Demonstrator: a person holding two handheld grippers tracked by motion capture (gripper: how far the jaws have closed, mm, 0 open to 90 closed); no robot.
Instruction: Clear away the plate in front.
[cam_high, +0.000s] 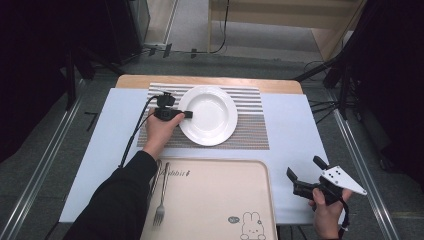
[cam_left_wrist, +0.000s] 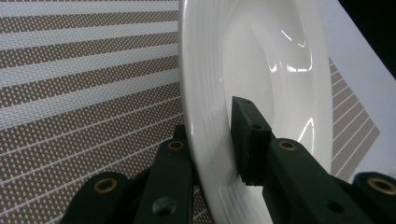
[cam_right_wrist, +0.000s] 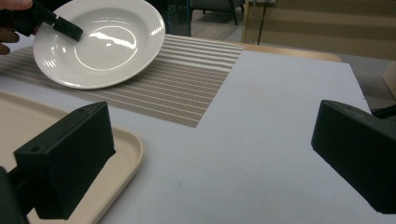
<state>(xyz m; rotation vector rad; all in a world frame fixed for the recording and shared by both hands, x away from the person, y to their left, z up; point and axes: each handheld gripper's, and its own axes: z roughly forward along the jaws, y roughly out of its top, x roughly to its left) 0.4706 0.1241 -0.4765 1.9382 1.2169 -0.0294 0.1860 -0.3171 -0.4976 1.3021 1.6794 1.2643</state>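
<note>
My left gripper (cam_high: 186, 114) clamps the round white ceramic plate's (cam_high: 212, 117) left rim, centre frame.
Left forearm reaches up from bottom left; plate glossy; right gripper (cam_high: 306, 172) unclenched, lower right.

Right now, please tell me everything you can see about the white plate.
The white plate is round, deep and glossy, like glazed ceramic, with a wide, faintly ridged rim and an empty well. It lies on the striped placemat, beyond the beige tray. The left tongs clamp its left rim, one jaw on top and one beneath; that edge looks slightly raised.
</note>
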